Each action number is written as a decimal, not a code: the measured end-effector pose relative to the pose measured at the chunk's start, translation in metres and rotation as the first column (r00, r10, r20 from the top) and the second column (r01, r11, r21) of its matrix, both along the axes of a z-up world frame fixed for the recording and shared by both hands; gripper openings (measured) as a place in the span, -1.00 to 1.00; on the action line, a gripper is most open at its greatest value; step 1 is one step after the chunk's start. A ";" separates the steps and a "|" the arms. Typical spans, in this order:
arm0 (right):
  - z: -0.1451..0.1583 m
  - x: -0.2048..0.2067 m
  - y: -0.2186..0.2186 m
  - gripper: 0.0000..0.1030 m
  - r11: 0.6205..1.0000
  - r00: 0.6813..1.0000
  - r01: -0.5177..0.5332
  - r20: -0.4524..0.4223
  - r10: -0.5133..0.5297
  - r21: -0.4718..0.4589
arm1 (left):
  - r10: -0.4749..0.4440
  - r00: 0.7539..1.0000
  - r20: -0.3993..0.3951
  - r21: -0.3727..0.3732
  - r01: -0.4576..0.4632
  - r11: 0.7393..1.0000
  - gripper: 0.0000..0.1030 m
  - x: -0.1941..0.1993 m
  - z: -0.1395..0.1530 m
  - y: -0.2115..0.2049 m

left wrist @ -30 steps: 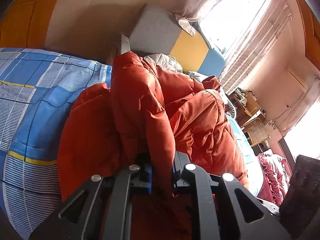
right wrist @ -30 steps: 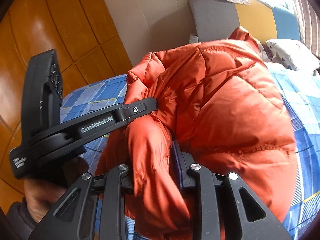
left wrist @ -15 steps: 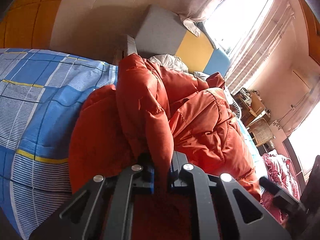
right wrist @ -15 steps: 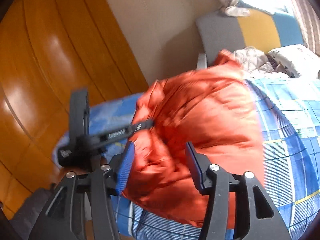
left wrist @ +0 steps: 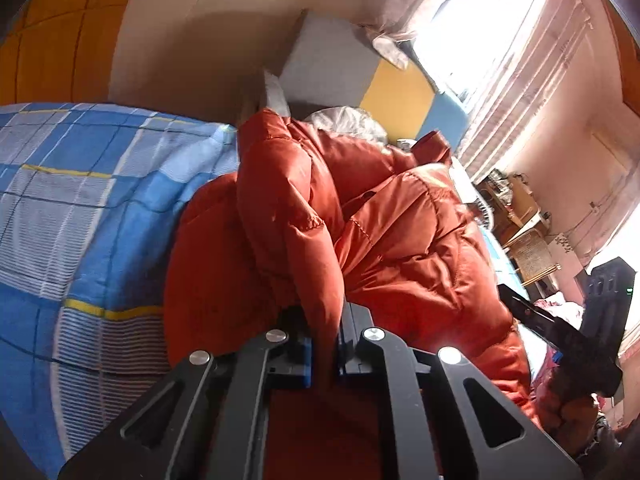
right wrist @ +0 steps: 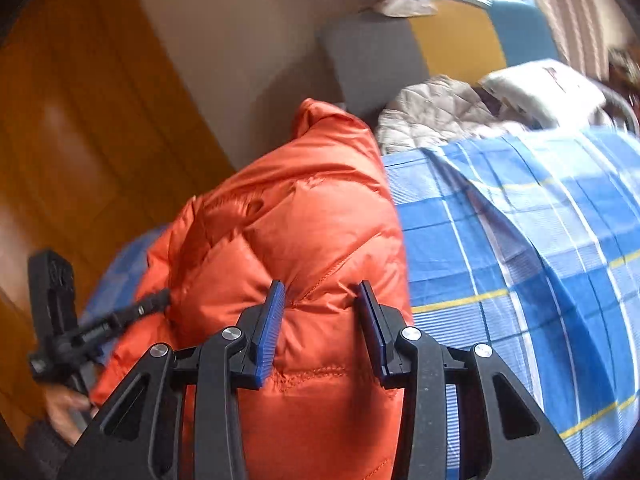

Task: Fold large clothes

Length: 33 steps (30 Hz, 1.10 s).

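the blue plaid bedsheet (right wrist: 520,240) lay flat under your puffy, quilted orange down jacket (right wrist: 304,232), heaped at the bed's edge. your left gripper (left wrist: 325,346) was clamped tight on a fold of its glossy fabric. your right gripper (right wrist: 322,320) stood wide open, blue ribbed pads (right wrist: 270,328) over the jacket.

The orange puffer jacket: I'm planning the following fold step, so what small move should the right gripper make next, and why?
Probably move the right gripper forward and close on the orange puffer jacket. Its jaws are open, holding nothing, with padding bulging between them, while the left gripper is shut on a fold. The jacket lies bunched on the blue plaid bedspread, so a second hold seems needed.
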State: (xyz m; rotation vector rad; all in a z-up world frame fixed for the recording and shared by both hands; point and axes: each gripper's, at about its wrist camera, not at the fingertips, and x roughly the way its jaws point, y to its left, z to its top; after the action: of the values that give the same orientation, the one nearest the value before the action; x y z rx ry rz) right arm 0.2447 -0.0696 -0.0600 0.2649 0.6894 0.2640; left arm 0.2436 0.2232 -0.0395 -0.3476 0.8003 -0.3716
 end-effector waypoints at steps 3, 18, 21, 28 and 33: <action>-0.007 0.001 0.018 -0.24 0.998 1.000 -0.030 -0.007 0.029 -0.050 | 0.023 0.999 -0.044 0.038 -0.022 0.999 -0.85 0.003 -0.015 0.010; -0.043 0.020 0.048 -0.24 0.983 0.998 -0.059 -0.035 0.054 -0.172 | 0.147 0.989 -0.030 -0.006 -0.148 0.989 -0.64 -0.007 -0.013 0.032; -0.042 0.019 0.046 -0.24 0.985 0.998 -0.061 -0.035 0.056 -0.162 | 0.190 0.982 0.026 -0.081 -0.187 0.979 -0.52 -0.021 0.008 0.040; -0.040 0.017 0.044 -0.24 0.987 0.998 -0.062 -0.037 0.057 -0.150 | 0.082 0.997 0.011 -0.183 -0.079 0.980 0.12 -0.022 0.018 0.018; -0.036 0.020 0.037 -0.24 0.989 0.997 -0.069 -0.045 0.063 -0.129 | 0.041 0.999 -0.026 -0.152 -0.044 0.987 -0.60 -0.020 0.004 0.001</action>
State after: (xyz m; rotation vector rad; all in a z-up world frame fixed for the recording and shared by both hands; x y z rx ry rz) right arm 0.2647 -0.0324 -0.0959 0.1226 0.7538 0.2760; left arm 0.2236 0.2244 -0.0354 -0.5118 0.7872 -0.3903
